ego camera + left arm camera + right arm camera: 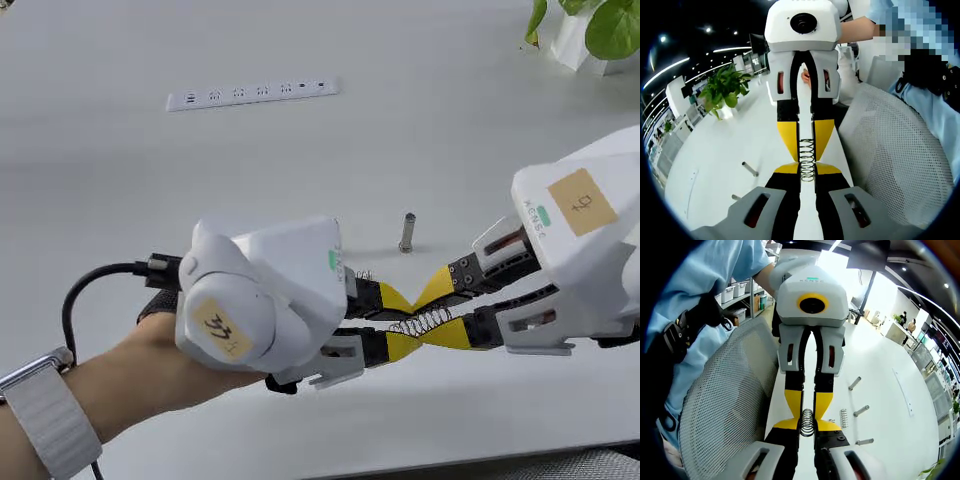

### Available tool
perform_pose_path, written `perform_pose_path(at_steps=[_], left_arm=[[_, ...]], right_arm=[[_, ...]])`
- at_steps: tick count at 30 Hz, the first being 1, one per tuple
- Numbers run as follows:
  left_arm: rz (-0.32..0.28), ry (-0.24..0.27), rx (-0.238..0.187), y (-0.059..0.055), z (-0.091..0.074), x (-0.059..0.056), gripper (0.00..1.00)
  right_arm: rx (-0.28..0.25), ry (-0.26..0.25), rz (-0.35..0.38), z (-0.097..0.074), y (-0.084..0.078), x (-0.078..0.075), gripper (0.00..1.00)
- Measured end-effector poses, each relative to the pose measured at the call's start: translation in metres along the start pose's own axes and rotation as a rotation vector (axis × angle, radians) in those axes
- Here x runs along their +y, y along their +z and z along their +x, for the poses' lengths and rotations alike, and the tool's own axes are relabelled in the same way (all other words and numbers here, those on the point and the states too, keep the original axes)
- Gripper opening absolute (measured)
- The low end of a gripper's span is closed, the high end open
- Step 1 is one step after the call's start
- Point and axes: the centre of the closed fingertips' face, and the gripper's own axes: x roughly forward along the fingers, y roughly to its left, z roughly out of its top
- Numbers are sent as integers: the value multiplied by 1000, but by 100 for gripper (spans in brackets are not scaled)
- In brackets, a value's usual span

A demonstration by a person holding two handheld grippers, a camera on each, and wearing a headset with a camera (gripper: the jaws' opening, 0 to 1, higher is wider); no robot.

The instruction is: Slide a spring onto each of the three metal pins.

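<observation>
Left hand (165, 345): mine, wrapped around the body of the left tool, with a pale strap (45, 412) on the wrist.
Left tool (402, 322) (807, 172): enters from the left along the counter's near edge. The yellow tips are drawn narrow and pinch one end of the spring.
Spring (420, 322) (807, 157) (807, 421): held between the two tools, off the surface, above the strip of counter by the near edge. It lies roughly level and runs from one tool's tips to the other's.
Right tool (440, 312) (807, 426): enters from the right, facing the left tool tip to tip. Its jaws are also narrow and closed against the spring's other end.
Pins (861, 411): three on the bare counter (300, 180), farther from the near edge than the held spring and apart from it. In the head view one pin (407, 232) stands upright just beyond the tool tips. Two more pins show in the left gripper view (750, 169).
Second spring (843, 417): loose on the counter, just beside the middle pin in the right gripper view.
Power strip (252, 94): white, lying flat toward the counter's far left.
Plant (590, 25): in a white pot toward the far right corner.
Chair (895, 165): grey mesh back, off the counter's near edge.
</observation>
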Motion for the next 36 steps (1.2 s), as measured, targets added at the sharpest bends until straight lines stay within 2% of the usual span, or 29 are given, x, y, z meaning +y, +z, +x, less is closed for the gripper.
perform_pose_path(at_steps=[7, 14, 22, 29, 31, 34, 36], left_arm=[[-6, 5, -6, 0, -1, 0, 6], [14, 12, -10, 0, -1, 0, 7], [-1, 21, -18, -1, 2, 1, 8], [-61, 48, -17, -12, -1, 6, 22], [-93, 55, -14, -16, -2, 7, 29], [-130, 76, -33, -19, -5, 9, 40], [-153, 86, -34, -24, -7, 11, 44]], right_arm=[[4, 5, 4, 0, 1, 0, 7], [9, 4, 4, 0, 1, 1, 6], [22, 7, 7, 0, -2, 1, 6], [30, 12, 18, 0, -7, 1, 6], [37, 16, 19, 1, -9, 1, 6], [41, 22, 21, 2, -10, 2, 6], [41, 23, 21, 2, -9, 2, 6]])
